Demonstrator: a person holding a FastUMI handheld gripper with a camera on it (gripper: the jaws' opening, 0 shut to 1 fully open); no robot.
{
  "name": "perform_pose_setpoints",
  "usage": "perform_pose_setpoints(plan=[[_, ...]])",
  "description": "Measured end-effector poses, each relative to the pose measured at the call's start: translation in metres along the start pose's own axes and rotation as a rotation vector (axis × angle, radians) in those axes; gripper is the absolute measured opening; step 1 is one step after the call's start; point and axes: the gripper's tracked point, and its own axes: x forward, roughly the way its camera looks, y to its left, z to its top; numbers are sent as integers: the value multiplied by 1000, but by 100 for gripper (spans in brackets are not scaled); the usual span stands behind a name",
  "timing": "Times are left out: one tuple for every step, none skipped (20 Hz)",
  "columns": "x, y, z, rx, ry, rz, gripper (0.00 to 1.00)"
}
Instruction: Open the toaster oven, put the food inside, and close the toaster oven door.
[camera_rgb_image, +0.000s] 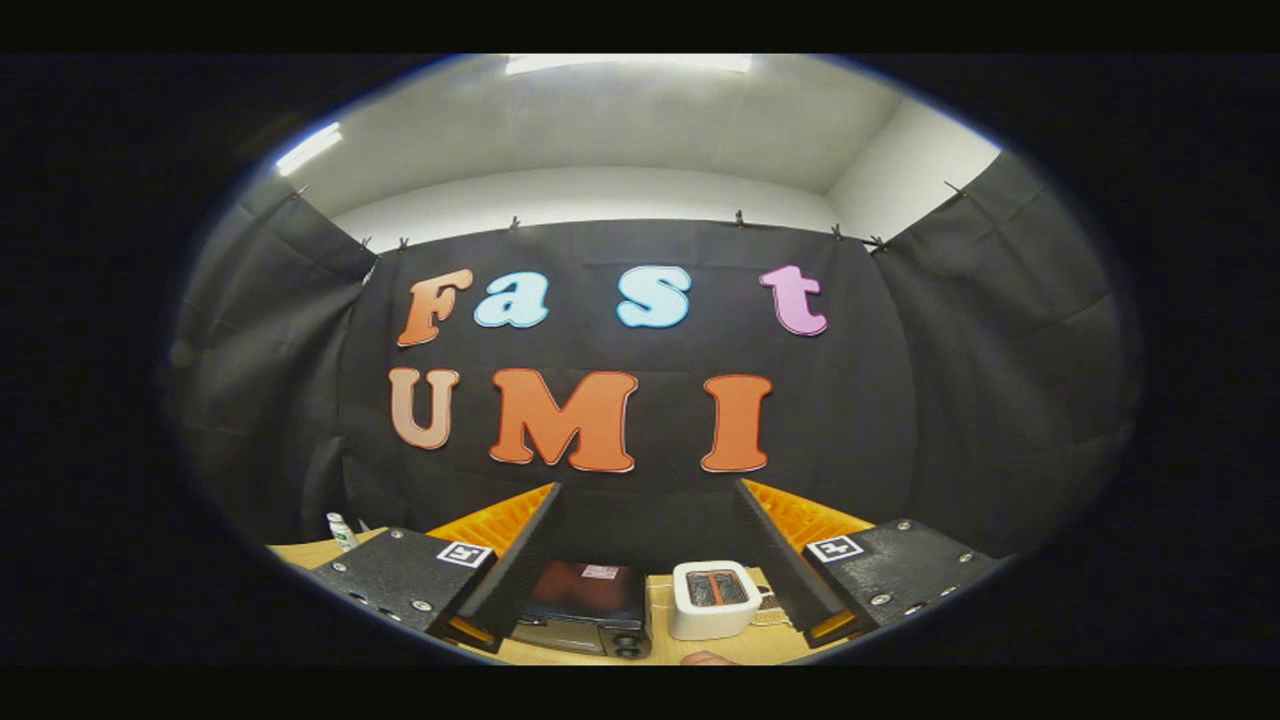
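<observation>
You are holding the hand-held gripper (648, 560) released above the table (300, 552).
Its fingers are gaping wide, grasping nothing; the toaster oven (585, 605) is sitting just left of a white toaster (712, 598).

No readable text here. Each finger mount of the hand-held gripper (648, 560) carries a square coded marker, and the toaster oven (585, 605) label is too blurred.

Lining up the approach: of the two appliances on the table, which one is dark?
The toaster oven, dark-bodied, beyond the open claw by one finger. The white toaster sits beside it.
</observation>
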Motion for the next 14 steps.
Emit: perform_pose_setpoints(plan=[[0,1,-1,-1,3,2,98],[1,2,-2,-1,7,4,98],[1,3,-4,2,10,8,98],[1,6,-6,4,15,11,98],[2,8,-10,8,22,14,98],[2,10,-13,12,30,15,98],[3,15,-19,17,42,22,98],[3,20,-26,21,56,31,98],[3,27,-34,26,76,41,98],[4,35,-42,30,96,53,98],[5,41,-51,32,115,64,98],[6,48,-59,33,133,72,98],[7,55,-67,34,151,82,98],[8,65,-75,39,170,97,98]])
